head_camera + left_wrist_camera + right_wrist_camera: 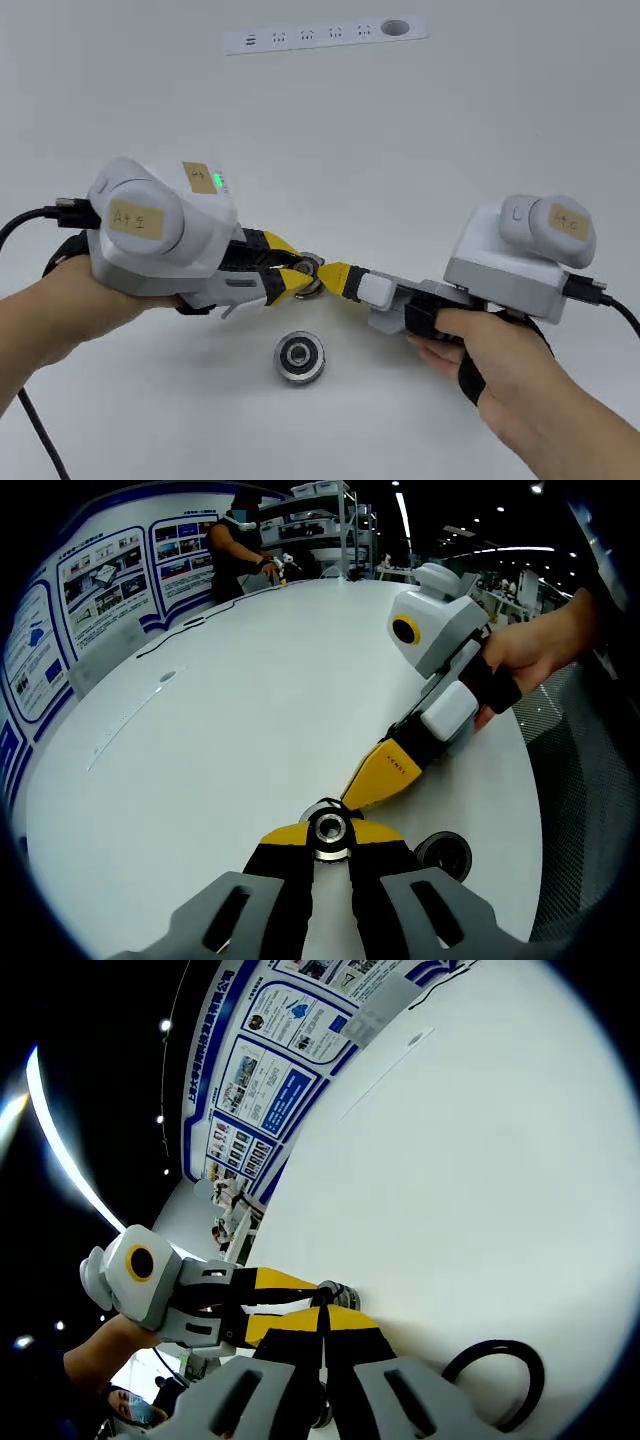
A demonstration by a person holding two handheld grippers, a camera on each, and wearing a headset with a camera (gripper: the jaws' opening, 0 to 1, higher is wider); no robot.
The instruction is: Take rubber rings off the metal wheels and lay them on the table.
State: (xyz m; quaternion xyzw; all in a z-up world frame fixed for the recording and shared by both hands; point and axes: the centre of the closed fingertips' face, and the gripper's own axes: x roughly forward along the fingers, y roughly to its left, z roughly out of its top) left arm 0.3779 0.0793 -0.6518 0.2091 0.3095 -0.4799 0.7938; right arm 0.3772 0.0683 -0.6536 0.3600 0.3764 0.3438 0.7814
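Left tool (293, 268) clamps a small silver metal wheel (313, 266); right tool (336, 276), jaws pressed together, touches its rim.

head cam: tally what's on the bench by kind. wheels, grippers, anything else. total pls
Metal wheels: 2 (held wheel, loose wheel)
Grippers: 2 (left gripper, right gripper)
Power strip: 1
Total: 5
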